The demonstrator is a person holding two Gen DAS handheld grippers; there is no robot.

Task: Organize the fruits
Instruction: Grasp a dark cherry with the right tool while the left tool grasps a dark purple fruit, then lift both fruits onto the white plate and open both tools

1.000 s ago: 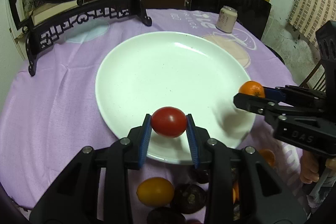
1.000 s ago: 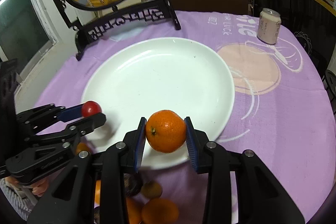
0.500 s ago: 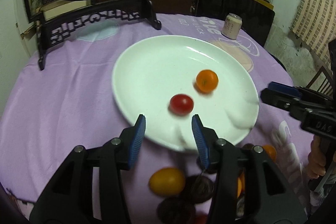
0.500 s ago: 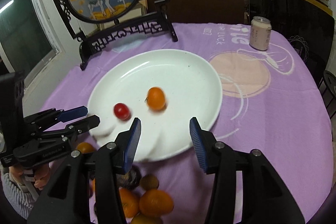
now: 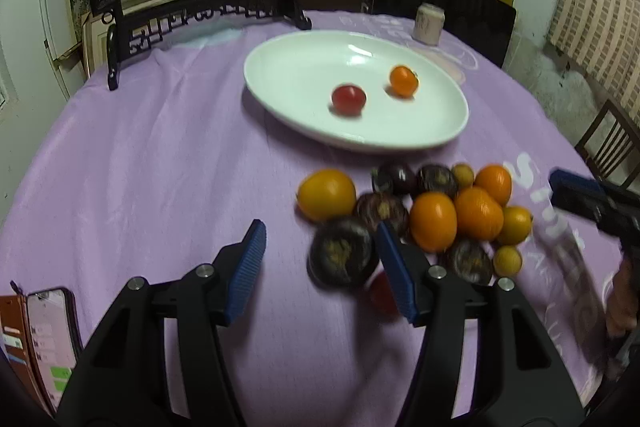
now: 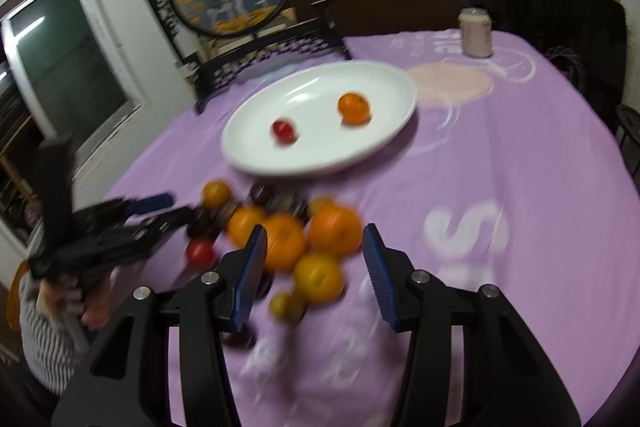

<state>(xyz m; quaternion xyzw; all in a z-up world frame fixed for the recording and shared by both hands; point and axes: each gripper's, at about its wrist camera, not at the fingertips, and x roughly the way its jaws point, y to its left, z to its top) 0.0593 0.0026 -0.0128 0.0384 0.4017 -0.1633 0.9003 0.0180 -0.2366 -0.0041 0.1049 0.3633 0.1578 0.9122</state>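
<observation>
Blue fingers wide apart, empty.

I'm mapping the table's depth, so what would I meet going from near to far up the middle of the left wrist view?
Open left tool → dark purple fruit → yellow-orange fruit → white plate holding the red tomato and, farther back, the small orange → pale can.

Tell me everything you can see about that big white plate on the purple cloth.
The round white plate looks like glossy ceramic, shallow with a gently raised rim that catches light. It lies flat on the purple tablecloth, beyond the loose pile of fruit. Two things rest inside it, apart from each other: a small red tomato and a small orange mandarin. Neither gripper touches it.
</observation>
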